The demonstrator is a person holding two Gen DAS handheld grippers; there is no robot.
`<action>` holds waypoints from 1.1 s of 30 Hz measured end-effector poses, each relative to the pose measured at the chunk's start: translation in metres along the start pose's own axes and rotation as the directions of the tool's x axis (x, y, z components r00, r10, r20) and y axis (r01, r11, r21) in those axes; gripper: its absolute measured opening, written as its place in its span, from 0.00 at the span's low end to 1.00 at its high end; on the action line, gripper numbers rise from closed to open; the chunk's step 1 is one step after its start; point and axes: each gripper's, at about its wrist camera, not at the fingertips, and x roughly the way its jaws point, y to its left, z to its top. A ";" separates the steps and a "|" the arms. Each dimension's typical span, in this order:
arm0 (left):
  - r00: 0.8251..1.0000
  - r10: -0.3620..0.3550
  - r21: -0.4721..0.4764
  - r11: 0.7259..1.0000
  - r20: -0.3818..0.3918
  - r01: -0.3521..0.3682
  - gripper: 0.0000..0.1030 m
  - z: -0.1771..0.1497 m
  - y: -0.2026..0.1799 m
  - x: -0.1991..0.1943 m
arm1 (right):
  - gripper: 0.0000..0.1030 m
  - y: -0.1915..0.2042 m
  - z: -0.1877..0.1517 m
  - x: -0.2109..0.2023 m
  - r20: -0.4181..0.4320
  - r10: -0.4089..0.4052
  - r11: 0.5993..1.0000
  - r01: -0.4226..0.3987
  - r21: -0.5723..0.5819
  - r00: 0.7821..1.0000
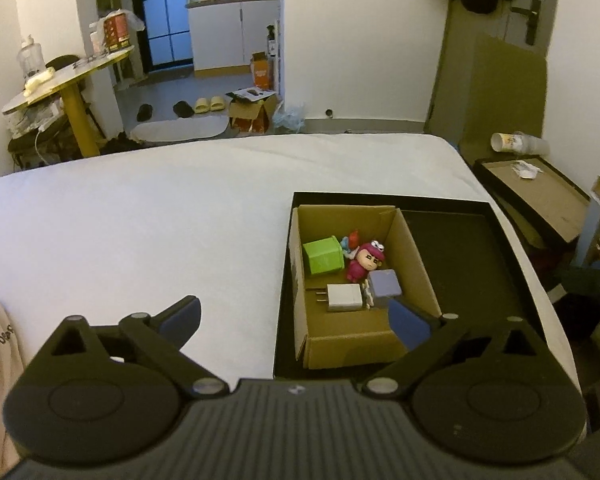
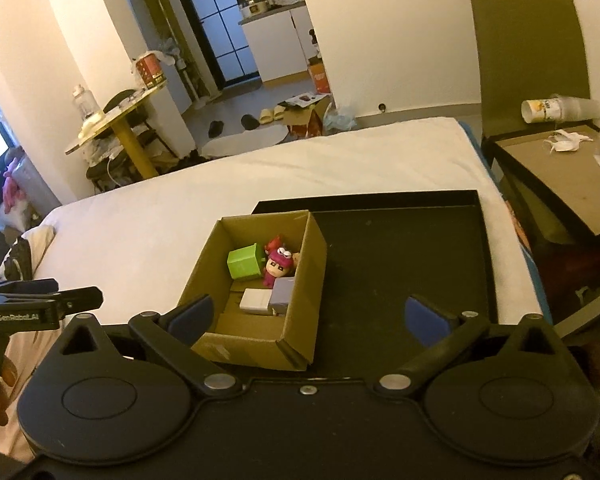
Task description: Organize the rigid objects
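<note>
We hold left gripper and right gripper spread wide, empty; toys sit in cardboard box on black tray.

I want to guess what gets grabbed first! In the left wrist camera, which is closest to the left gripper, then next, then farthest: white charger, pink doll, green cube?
From the left gripper:
1. White charger, near end of the cardboard box.
2. Pink doll, middle, right side.
3. Green cube, left side, slightly farther.
</note>
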 end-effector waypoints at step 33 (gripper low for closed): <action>0.991 -0.065 0.078 0.995 0.120 0.055 0.99 -0.035 -0.014 -0.096 | 1.00 0.010 -0.035 -0.105 0.087 0.075 0.997 -0.077 0.013 0.993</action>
